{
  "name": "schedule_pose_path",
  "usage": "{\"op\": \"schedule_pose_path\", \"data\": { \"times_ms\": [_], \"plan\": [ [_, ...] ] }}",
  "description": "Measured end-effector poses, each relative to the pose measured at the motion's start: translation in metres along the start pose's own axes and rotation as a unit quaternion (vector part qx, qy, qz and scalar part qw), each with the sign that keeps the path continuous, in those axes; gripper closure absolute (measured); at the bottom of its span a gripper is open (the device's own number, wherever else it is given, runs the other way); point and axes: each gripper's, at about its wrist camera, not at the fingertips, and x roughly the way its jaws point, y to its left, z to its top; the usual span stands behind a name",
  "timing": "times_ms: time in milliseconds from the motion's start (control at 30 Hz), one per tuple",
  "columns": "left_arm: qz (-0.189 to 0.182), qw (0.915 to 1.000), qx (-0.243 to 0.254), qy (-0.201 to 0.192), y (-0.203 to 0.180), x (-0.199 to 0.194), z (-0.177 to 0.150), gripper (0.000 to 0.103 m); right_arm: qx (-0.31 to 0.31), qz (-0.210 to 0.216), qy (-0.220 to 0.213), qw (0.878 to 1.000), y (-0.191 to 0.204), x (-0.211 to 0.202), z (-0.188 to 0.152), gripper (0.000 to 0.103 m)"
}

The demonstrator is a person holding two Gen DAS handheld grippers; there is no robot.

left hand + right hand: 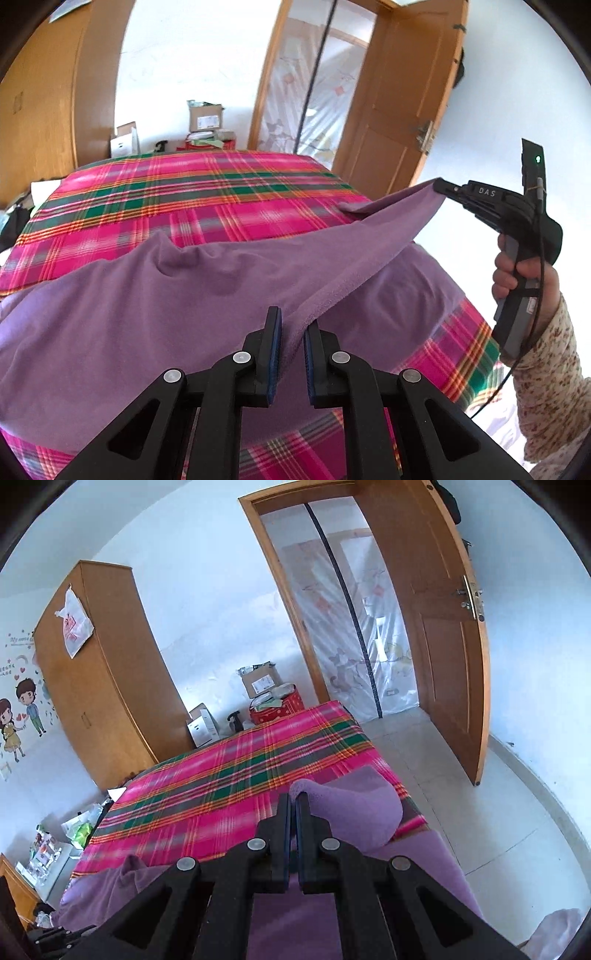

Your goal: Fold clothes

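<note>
Left wrist view: nearest the lens, the left gripper [292, 332] has its jaws slightly apart with an edge of the purple garment [147, 295] running up between them; the cloth fills the gap, so it reads as a pinch on that edge, though a loose one. From there the edge rises in a taut line to the right gripper [443, 186], which is held in the person's hand [517, 273] above the near right corner of the plaid bedspread [184, 192] and has its jaws closed on a corner of the fabric. In the right wrist view, the right gripper [293, 801] shows its jaws together with a fleecy fold of the garment [354, 812] bunched beside them.

The rest of the garment lies spread over the near end of the bedspread, with a wrinkle toward its left side. Beyond it the bedspread is bare to its far edge, and past that stand cardboard boxes [205, 118] and a wardrobe [99, 672].

By my judgement a fold is in hand: one edge is lifted between the two grippers. To do it well, keep both pinches at an even height so the edge stays straight, carry it across the bedspread without dragging the lower layer, and lay it down with the edges matched. The left pinch looks shallow, so the cloth could slip out there if it is pulled hard.
</note>
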Motion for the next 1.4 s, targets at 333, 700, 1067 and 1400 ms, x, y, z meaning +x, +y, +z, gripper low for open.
{"op": "schedule_pose_path", "data": {
  "times_ms": [333, 700, 1067, 1400],
  "plan": [
    [-0.011, 0.9989, 0.017, 0.044, -0.005, 0.013, -0.026, 0.091, 0.023, -0.018, 0.018, 0.999, -0.025, -0.019, -0.037, 0.101],
    [-0.010, 0.9962, 0.028, 0.081, -0.007, 0.026, -0.042, 0.091, 0.048, -0.042, 0.045, 0.997, -0.044, -0.023, -0.075, 0.101],
    [0.001, 0.9955, 0.029, 0.090, -0.009, 0.032, -0.051, 0.091, 0.034, -0.071, 0.071, 0.994, -0.048, -0.020, -0.097, 0.101],
    [0.006, 0.9945, 0.050, 0.092, -0.014, 0.032, -0.051, 0.084, 0.029, -0.085, 0.107, 0.990, -0.057, -0.012, -0.111, 0.100]
  ]
}}
